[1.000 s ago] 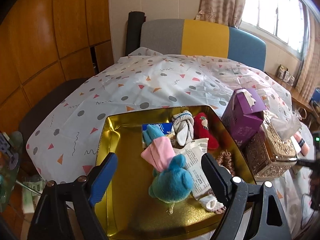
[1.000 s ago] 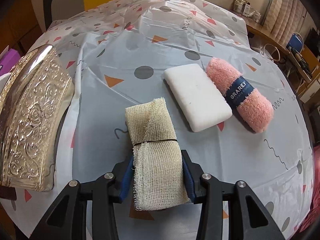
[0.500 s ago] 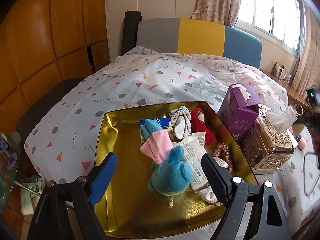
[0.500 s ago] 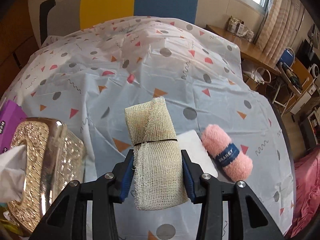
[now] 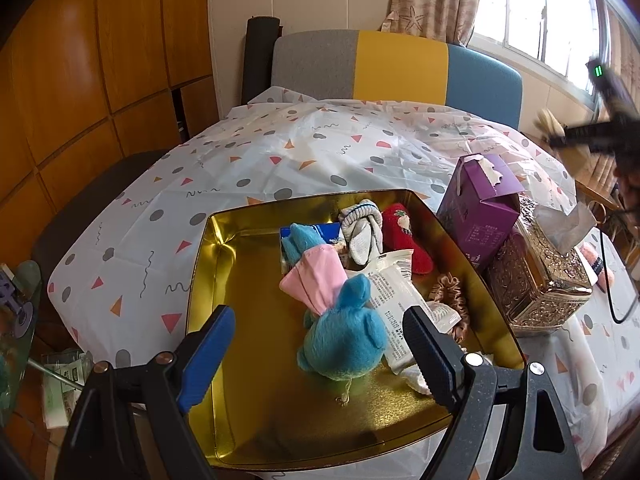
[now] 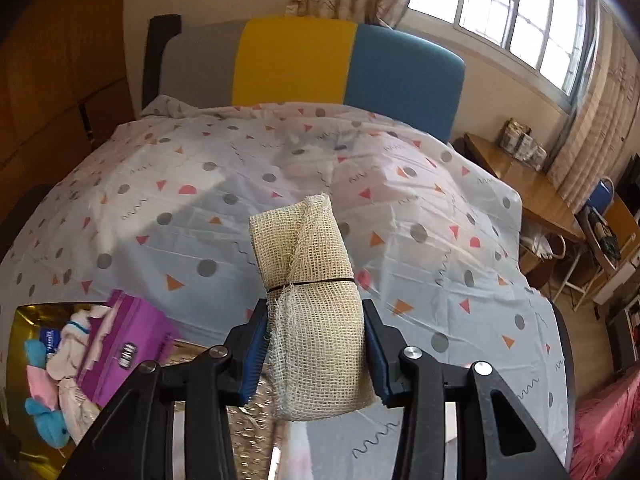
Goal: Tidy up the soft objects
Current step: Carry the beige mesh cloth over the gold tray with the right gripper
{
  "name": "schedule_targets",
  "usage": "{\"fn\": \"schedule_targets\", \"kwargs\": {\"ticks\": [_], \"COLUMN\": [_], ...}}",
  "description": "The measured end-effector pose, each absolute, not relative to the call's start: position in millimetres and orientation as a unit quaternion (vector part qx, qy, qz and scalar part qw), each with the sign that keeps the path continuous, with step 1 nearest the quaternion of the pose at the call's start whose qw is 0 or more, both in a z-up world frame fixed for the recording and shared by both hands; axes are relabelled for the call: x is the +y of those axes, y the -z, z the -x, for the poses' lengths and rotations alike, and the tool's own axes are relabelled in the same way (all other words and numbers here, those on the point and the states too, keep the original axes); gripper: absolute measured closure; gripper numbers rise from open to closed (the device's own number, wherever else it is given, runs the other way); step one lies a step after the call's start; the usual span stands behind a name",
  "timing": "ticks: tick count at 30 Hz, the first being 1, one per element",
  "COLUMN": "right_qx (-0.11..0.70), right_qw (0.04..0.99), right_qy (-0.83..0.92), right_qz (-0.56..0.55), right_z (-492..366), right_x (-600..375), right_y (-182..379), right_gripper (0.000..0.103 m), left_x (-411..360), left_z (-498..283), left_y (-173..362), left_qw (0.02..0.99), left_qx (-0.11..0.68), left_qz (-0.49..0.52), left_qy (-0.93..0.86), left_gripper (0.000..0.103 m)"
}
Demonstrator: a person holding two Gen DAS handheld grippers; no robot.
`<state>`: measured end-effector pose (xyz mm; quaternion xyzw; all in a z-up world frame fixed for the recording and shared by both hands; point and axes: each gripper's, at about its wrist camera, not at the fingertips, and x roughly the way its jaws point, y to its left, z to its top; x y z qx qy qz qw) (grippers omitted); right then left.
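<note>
A: Step in hand?

B: Carrying, by the look of it. Left gripper (image 5: 316,354) spread wide and empty, hovering over the near end of the shallow gold metal tray (image 5: 240,280). Right gripper (image 6: 314,354) clamped on the cream gauze roll bound with a thin black band (image 6: 308,280), raised clear of the table under the white plastic cover dotted with grey circles and pink triangles (image 6: 400,200).

A: Left to right in the tray?

B: Bare gold floor along the left side. Then a teal plush toy in a pink cloth (image 5: 340,340), with a printed white plastic packet (image 5: 394,296) touching its right flank. Behind those, a striped grey-and-white knitted sock (image 5: 362,232) and a red fuzzy sock (image 5: 404,236). Near the right wall, a tan satin scrunchie (image 5: 450,292).

A: And beyond the rim?

B: A torn-open purple cardboard box (image 5: 480,212), then an ornate gold tissue box (image 5: 540,276), both just beside the tray.

A: Next move?

B: Probably a swing leftward over both boxes, down to the bare left patch, then release. Low risk: soft roll, unlikely to bounce.
</note>
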<state>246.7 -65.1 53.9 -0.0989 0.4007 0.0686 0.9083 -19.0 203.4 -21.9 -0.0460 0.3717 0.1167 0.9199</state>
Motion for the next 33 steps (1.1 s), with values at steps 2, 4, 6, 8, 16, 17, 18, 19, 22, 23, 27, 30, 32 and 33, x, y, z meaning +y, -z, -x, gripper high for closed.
{"fn": "schedule_targets", "kwargs": {"ticks": [2, 4, 6, 8, 16, 17, 18, 19, 22, 23, 27, 30, 32, 33], "right_qx": [0.384, 0.372, 0.364, 0.359, 0.395, 0.402, 0.410, 0.418, 0.436, 0.440, 0.462, 0.473, 0.480, 0.483], "right_qw": [0.911, 0.912, 0.910, 0.905, 0.869, 0.865, 0.861, 0.856, 0.847, 0.844, 0.827, 0.821, 0.818, 0.817], "right_qy": [-0.102, -0.133, -0.164, -0.197, -0.273, -0.278, -0.281, -0.283, -0.284, -0.285, -0.299, -0.289, -0.281, -0.280], "right_qz": [0.108, 0.113, 0.112, 0.113, 0.116, 0.114, 0.112, 0.111, 0.113, 0.113, 0.119, 0.139, 0.142, 0.141], "right_z": [-236.6, -224.5, -211.0, -195.9, -146.3, -141.0, -136.0, -131.4, -116.6, -112.1, -96.3, -90.8, -92.1, -92.6], "right_x": [-39.2, -14.4, 8.8, 29.9, 88.2, 92.1, 95.6, 99.0, 107.6, 109.3, 118.9, 123.8, 124.2, 123.5], "right_y": [-65.6, -73.9, -78.0, -77.5, -27.5, -18.1, -9.1, -0.1, 23.7, 30.4, 56.8, 76.0, 85.5, 88.5], "right_gripper": [0.060, 0.060, 0.060, 0.060, 0.060, 0.060, 0.060, 0.060, 0.060, 0.060, 0.060, 0.060, 0.060, 0.060], "left_x": [204.4, 205.7, 207.6, 209.5, 223.8, 225.2, 227.2, 229.1, 233.7, 234.8, 238.1, 239.2, 240.2, 240.5], "left_z": [19.0, 19.4, 20.0, 20.8, 28.6, 29.6, 30.9, 32.1, 34.6, 35.6, 36.5, 37.1, 37.2, 37.1], "left_y": [22.9, 23.7, 23.9, 24.9, 24.4, 23.9, 23.2, 22.6, 21.3, 21.1, 21.1, 20.9, 21.6, 21.9], "left_qw": [0.919, 0.919, 0.919, 0.918, 0.917, 0.917, 0.917, 0.917, 0.918, 0.917, 0.917, 0.917, 0.917, 0.916], "left_qx": [0.372, 0.372, 0.373, 0.373, 0.363, 0.361, 0.359, 0.356, 0.351, 0.350, 0.347, 0.346, 0.348, 0.348], "left_qz": [0.045, 0.046, 0.046, 0.046, 0.052, 0.051, 0.052, 0.052, 0.054, 0.054, 0.056, 0.058, 0.058, 0.059], "left_qy": [-0.119, -0.120, -0.122, -0.126, -0.159, -0.164, -0.167, -0.170, -0.180, -0.181, -0.187, -0.189, -0.189, -0.189], "left_gripper": [0.017, 0.017, 0.017, 0.016, 0.015, 0.015, 0.015, 0.015, 0.015, 0.014, 0.013, 0.013, 0.013, 0.013]}}
